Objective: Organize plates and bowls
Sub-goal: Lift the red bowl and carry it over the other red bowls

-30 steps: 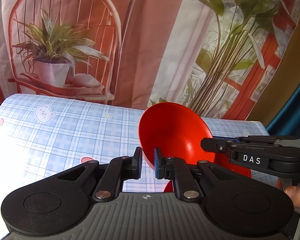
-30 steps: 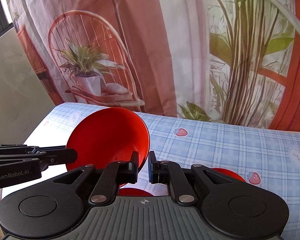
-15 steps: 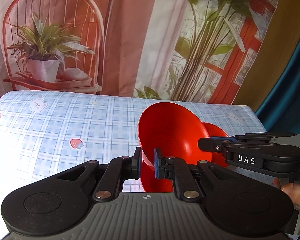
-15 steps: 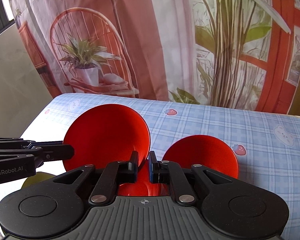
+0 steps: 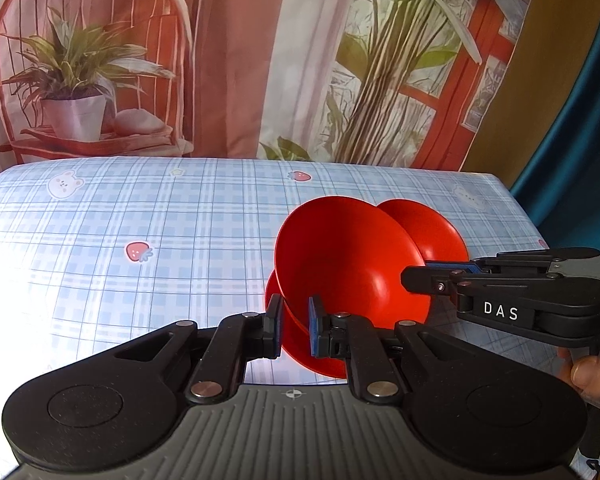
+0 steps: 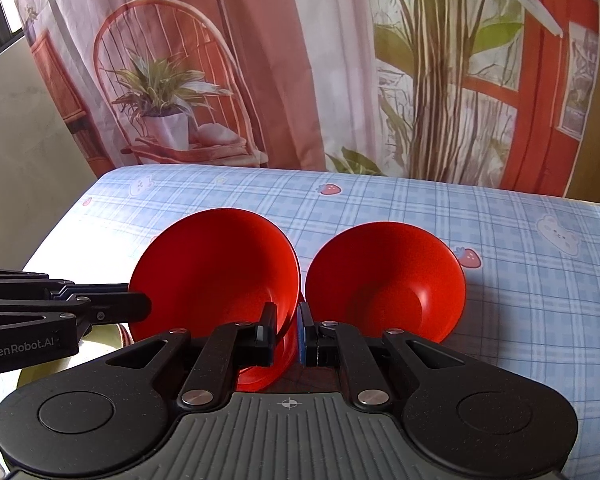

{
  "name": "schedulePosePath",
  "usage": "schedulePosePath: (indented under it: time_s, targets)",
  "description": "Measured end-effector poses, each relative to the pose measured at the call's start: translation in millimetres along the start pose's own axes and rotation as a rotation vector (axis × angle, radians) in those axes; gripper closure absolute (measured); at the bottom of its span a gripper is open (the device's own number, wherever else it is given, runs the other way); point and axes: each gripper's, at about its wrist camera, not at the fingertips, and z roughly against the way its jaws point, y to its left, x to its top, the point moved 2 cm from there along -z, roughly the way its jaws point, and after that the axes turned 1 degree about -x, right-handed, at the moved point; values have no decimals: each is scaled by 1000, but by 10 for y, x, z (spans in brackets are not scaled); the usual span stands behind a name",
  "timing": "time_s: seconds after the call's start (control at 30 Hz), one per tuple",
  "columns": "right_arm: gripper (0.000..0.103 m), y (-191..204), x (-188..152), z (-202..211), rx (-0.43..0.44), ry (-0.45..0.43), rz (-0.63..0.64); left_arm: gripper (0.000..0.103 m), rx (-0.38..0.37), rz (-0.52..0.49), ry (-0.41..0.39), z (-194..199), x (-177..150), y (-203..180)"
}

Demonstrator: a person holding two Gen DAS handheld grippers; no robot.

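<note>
Two grippers: both clamped on one tilted red bowl (image 6: 216,276), lifted over the table (image 6: 520,280)
Left gripper (image 5: 294,326): pinching near rim
Right gripper (image 6: 286,334): pinching opposite rim
Second red bowl (image 6: 392,280): resting on checked cloth, just beside held one
Beneath: more red ware (image 5: 320,356), partly hidden

We hold both grippers pitched downward. Our left gripper (image 5: 294,326) has its jaws pinched nearly together on a thin rim. Our right gripper (image 6: 286,334) is clamped likewise, reaching in at three o'clock of the left view, fingers (image 5: 590,376) wrapping its handle.
</note>
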Motion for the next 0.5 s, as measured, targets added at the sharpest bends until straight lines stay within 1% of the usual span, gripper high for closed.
schedulePosePath:
  time_s: [0.17,0.5]
  targets:
    - [94,-3,-49,-43,-4,16,-1,89,25,-56,12,-46,-37,-52]
    - [93,17,-84,-88,-18,30,15,88,37,-71,39,-101,-41,-37]
